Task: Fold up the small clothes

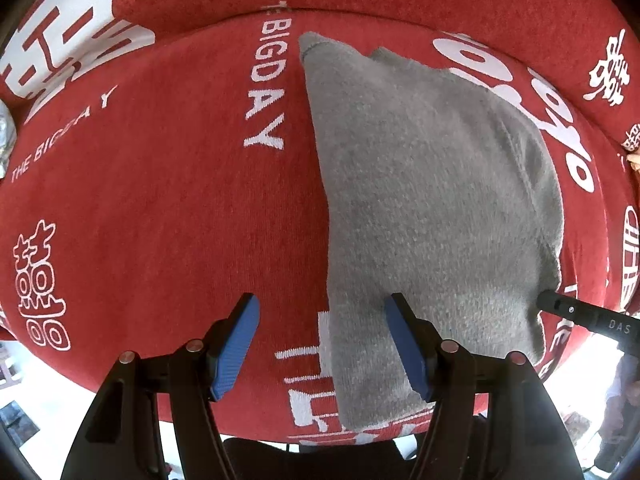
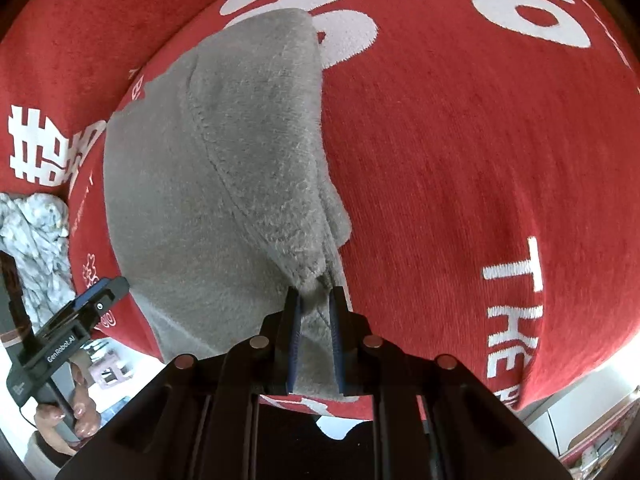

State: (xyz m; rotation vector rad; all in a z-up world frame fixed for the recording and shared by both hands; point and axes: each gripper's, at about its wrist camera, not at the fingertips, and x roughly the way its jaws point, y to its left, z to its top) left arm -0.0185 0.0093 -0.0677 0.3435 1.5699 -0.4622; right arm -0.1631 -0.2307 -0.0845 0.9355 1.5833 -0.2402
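Spread flat, the grey fleece garment [image 1: 432, 200] lies on the red cover [image 1: 160, 200], a cloth printed with white letters and characters. It is already doubled over: in the right wrist view a stitched seam runs down its upper layer, and one long folded edge falls toward the near rim of the cover.

At the garment's near corner, the right gripper [image 2: 316, 308] has its blue pads [image 2: 295, 320] drawn in close together, with a bunch of grey fleece pinched between them. That pinched corner rises slightly off the cover. Seen from the left wrist camera, only the black tip of this gripper [image 1: 568, 308] shows, touching the garment's edge on the side away from the "BIG DAY" lettering.

Along the garment's opposite long edge stands the left gripper [image 1: 322, 320], its jaws wide apart. One blue pad [image 1: 404, 340] rests over the grey cloth near the edge, the other over bare red cover just beside it. Nothing is gripped between them; whether the pad touches the fleece I cannot tell. In the right wrist view this gripper [image 2: 100, 296] appears just beside the garment, with a person's fingers [image 2: 82, 412] wrapped round its handle.

Beyond the garment on that same side, a crumpled pale cloth [image 2: 36, 240] lies at the cover's rim.
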